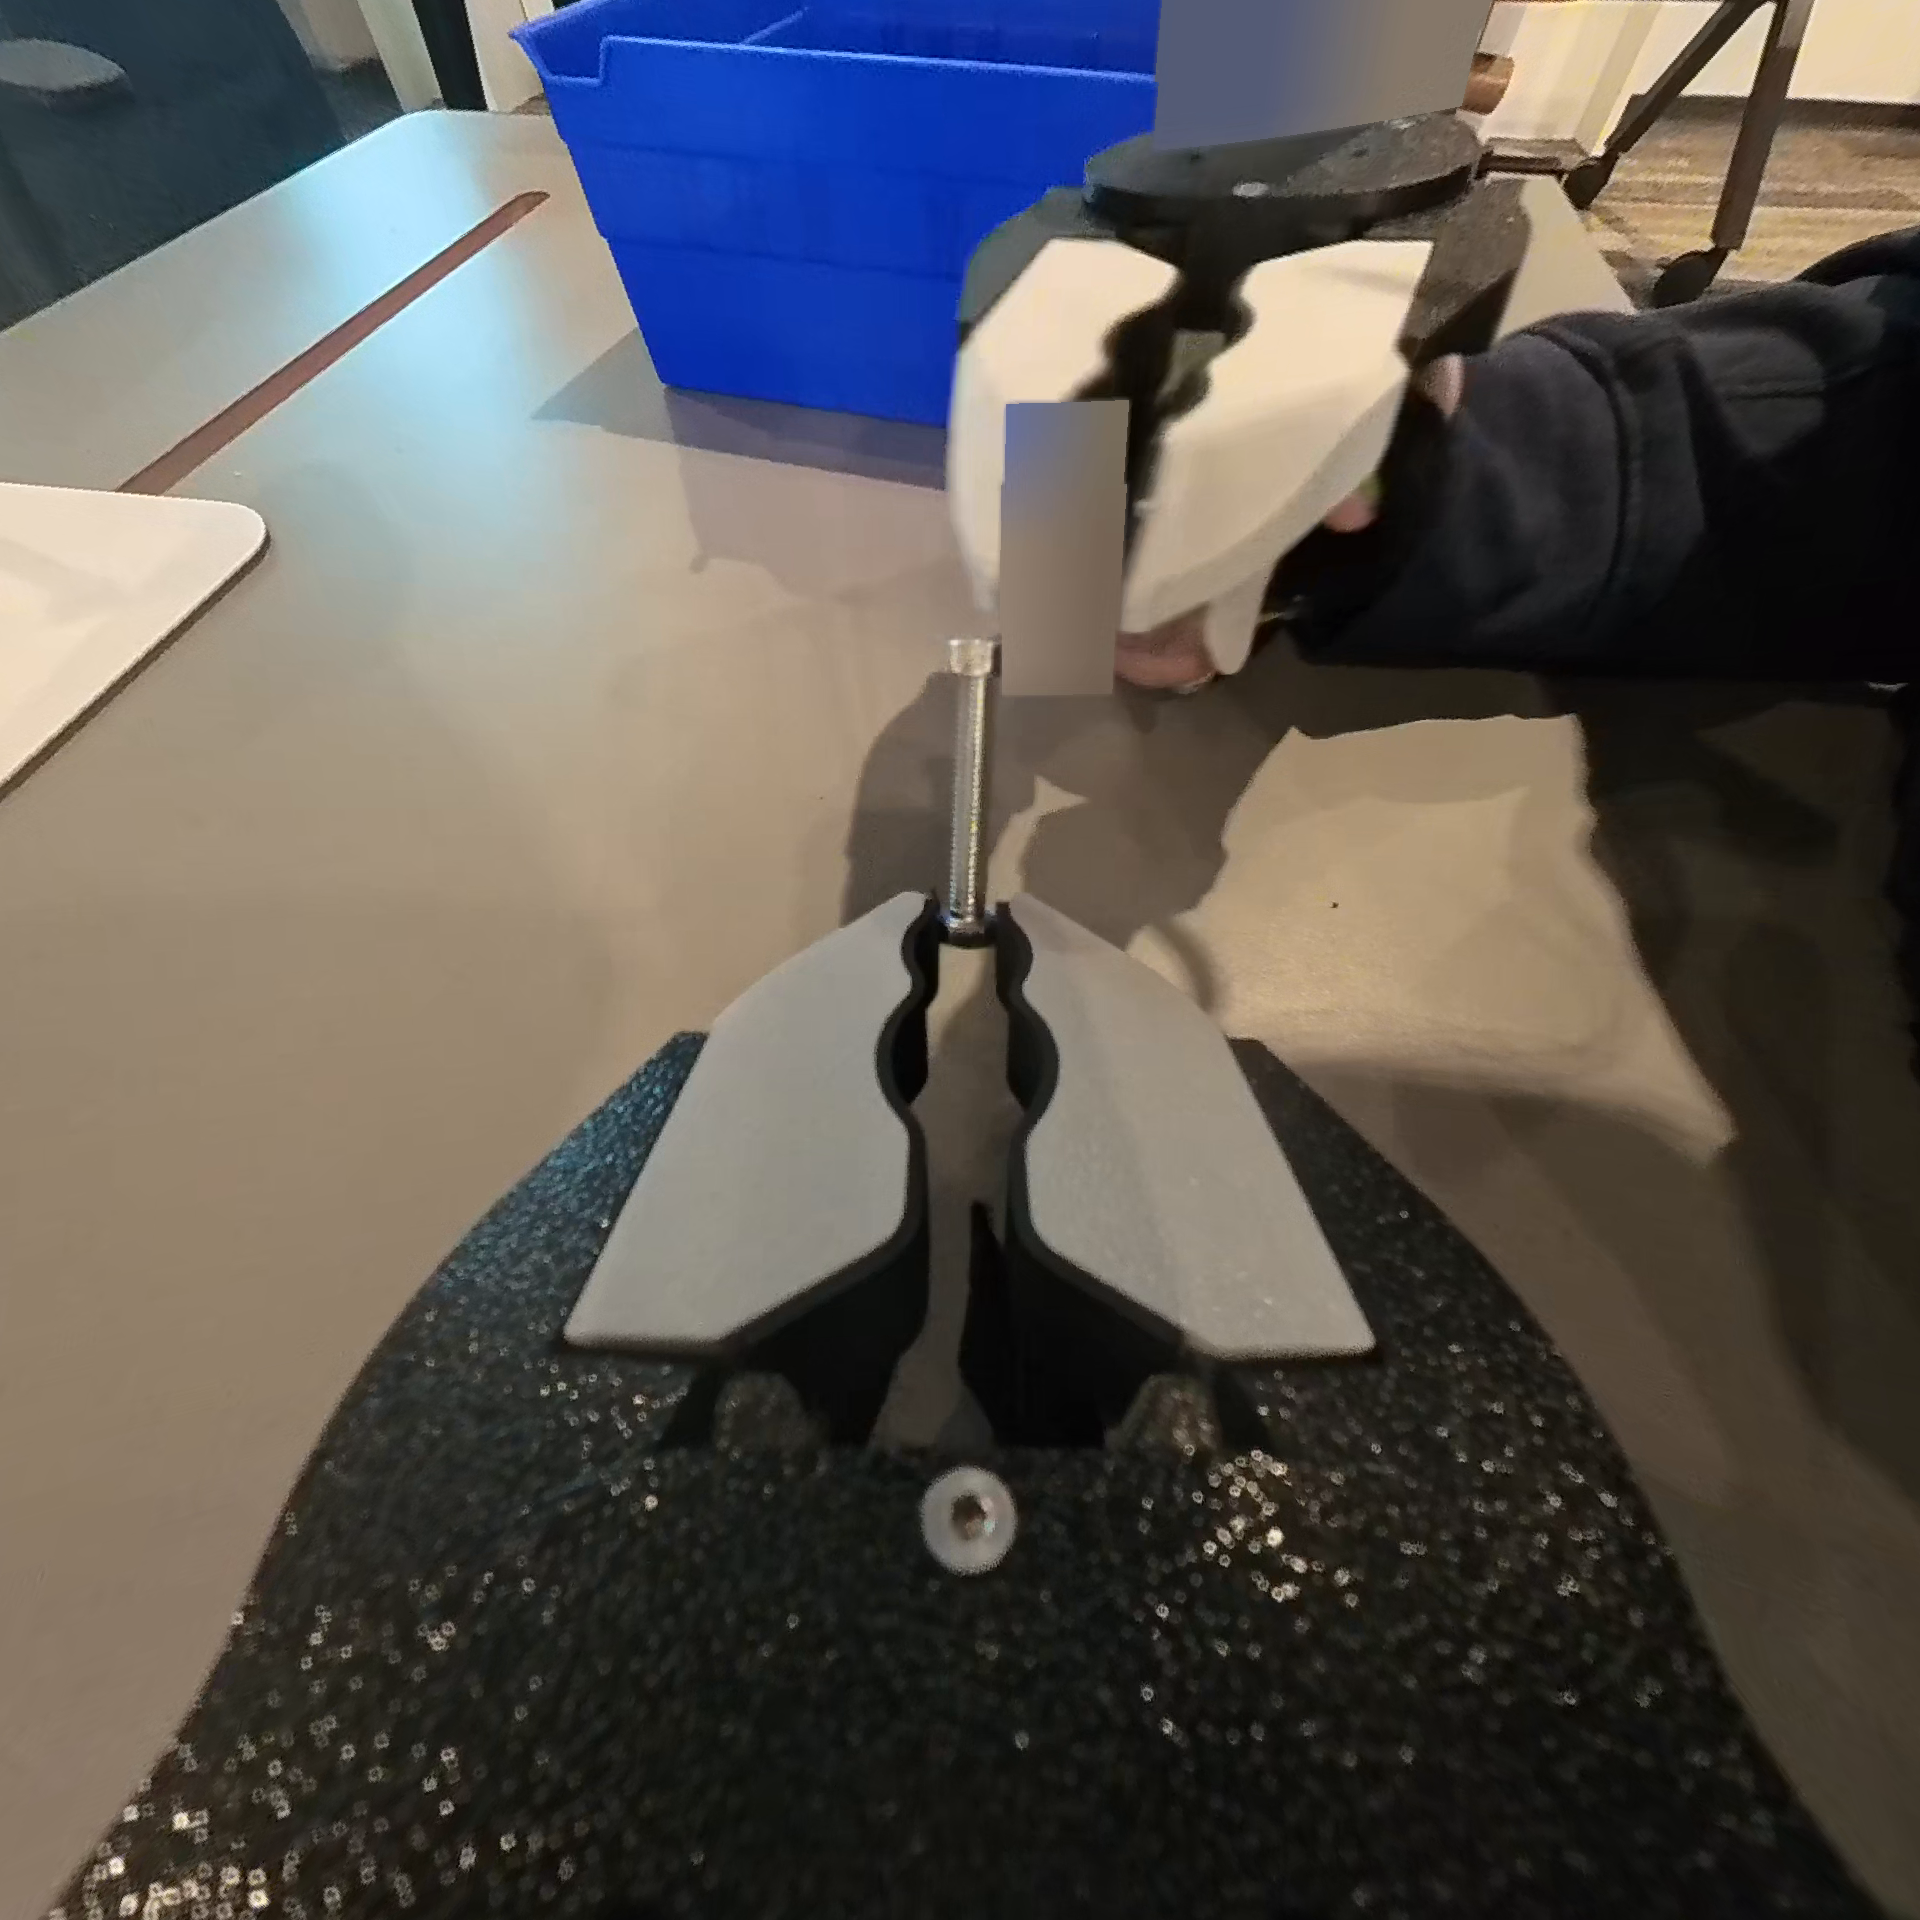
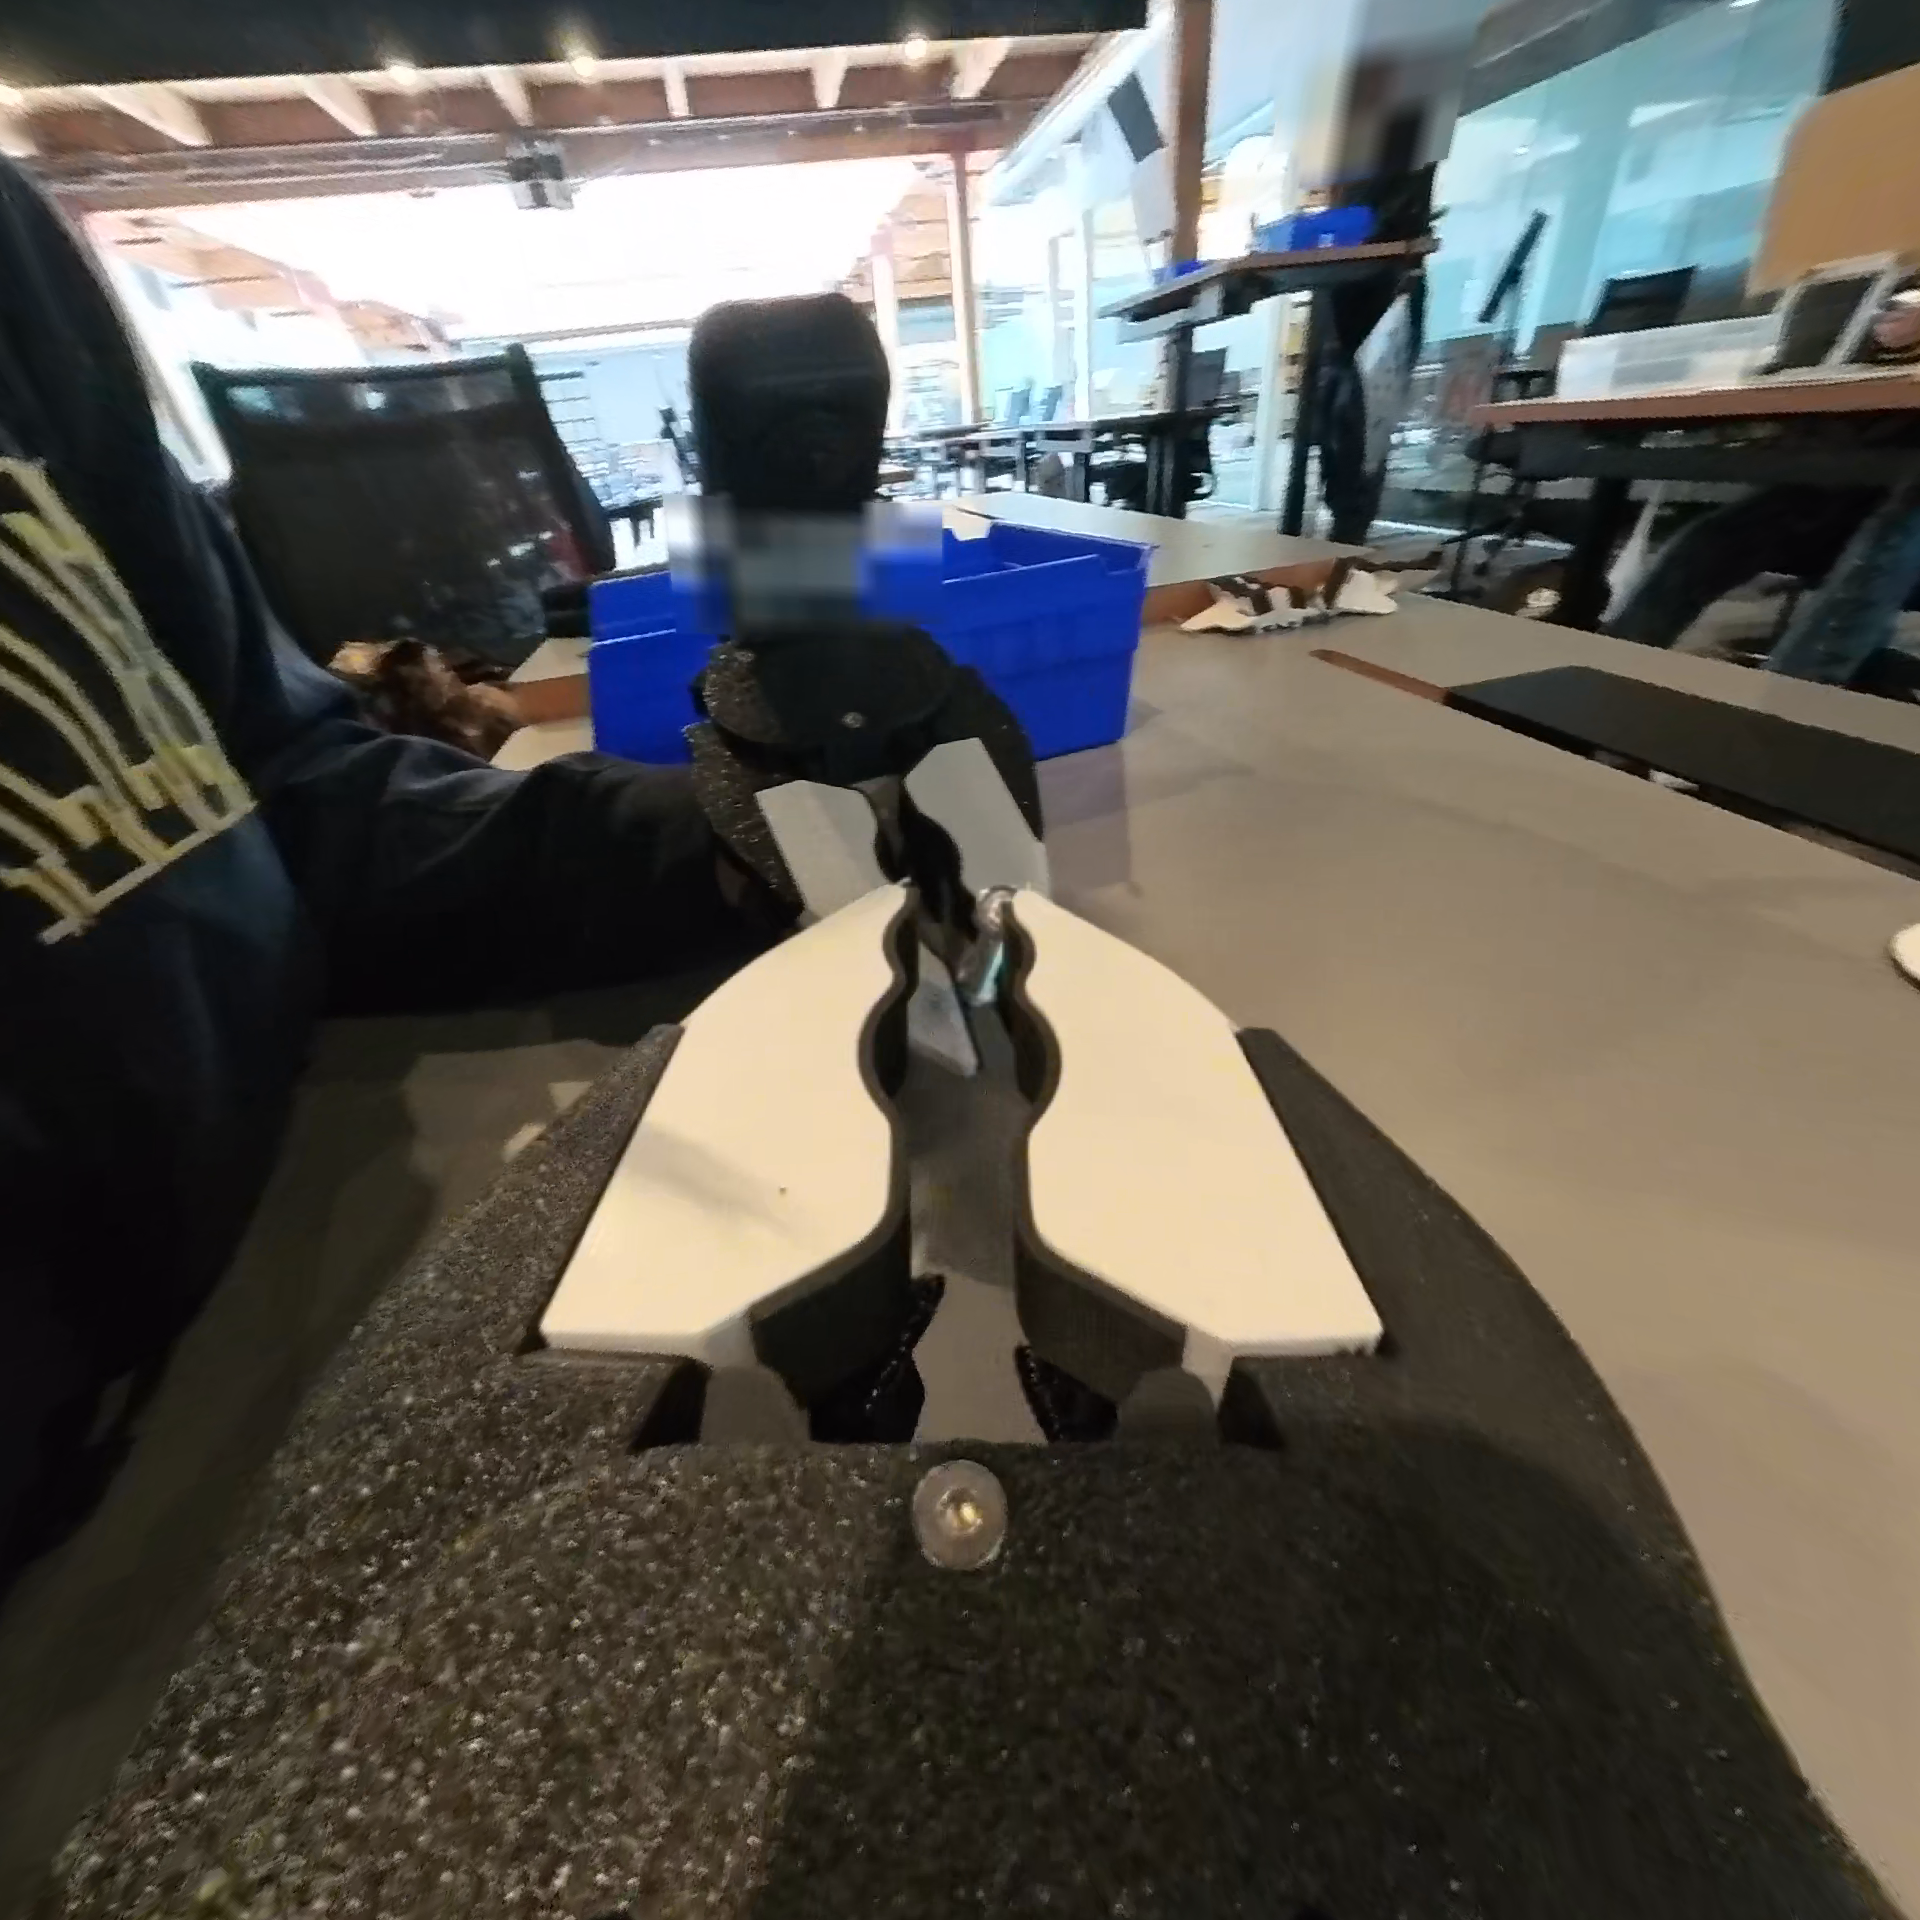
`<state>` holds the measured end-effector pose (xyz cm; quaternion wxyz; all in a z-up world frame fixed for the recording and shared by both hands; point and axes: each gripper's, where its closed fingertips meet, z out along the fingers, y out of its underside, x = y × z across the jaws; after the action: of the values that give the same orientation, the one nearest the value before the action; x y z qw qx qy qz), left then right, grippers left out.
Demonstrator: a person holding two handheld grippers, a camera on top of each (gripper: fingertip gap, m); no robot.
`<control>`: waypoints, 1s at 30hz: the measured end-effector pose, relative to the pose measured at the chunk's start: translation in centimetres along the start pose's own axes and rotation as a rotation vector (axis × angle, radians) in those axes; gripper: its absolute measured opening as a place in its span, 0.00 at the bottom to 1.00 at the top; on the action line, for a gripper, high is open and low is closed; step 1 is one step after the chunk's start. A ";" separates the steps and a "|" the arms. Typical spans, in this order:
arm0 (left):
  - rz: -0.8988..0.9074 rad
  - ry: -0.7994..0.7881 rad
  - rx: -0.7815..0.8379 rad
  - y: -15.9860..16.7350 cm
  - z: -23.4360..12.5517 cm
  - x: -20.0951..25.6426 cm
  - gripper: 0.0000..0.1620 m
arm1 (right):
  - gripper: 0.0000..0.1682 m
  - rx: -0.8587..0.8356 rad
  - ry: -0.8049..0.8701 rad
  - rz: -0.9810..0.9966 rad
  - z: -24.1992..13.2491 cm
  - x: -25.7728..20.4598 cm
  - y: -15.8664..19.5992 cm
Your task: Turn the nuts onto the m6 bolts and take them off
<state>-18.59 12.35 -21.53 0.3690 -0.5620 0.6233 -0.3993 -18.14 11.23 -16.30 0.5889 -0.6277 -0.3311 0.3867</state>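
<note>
My left gripper [image 1: 966, 920] pinches the bolt [image 1: 966, 790] by its lower end, upright over mid-tabletop [image 1: 468, 831]. My right gripper [image 2: 971, 935] nips something small and shiny (the nut, I judge). Next: seat it squarely, then twist.

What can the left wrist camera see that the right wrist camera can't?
Only the left wrist view shows the whole long bolt sticking out of the left gripper, plus a white mat. Only the right wrist view shows a black chair and faraway desks. Both show the blue bin and grey table.
</note>
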 end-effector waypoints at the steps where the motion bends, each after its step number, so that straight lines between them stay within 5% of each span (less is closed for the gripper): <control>1: 0.000 0.000 0.000 0.0 0.0 0.0 0.06 | 0.10 -0.001 0.028 -0.003 0.1 0.4 0.0; 7: -0.001 -0.001 0.000 0.0 0.0 0.0 0.06 | 0.11 -0.037 0.041 -0.027 0.4 0.3 0.4; 11: -0.004 -0.001 0.004 0.0 0.0 0.0 0.06 | 0.00 -0.011 -0.076 -0.012 0.0 -1.1 0.1; 18: -0.002 0.000 0.002 0.0 0.0 0.0 0.06 | 0.12 -0.036 0.073 0.002 0.3 0.9 0.4; 24: -0.002 0.000 0.001 0.0 0.0 0.0 0.06 | 0.00 -0.026 -0.072 -0.025 0.1 -1.2 0.3; 30: 0.000 0.001 0.000 0.0 0.0 0.0 0.06 | 0.09 0.001 0.002 0.008 0.0 0.1 0.0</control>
<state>-18.57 12.37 -21.50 0.3687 -0.5619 0.6234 -0.3996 -18.08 11.26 -16.27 0.5879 -0.6293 -0.3277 0.3885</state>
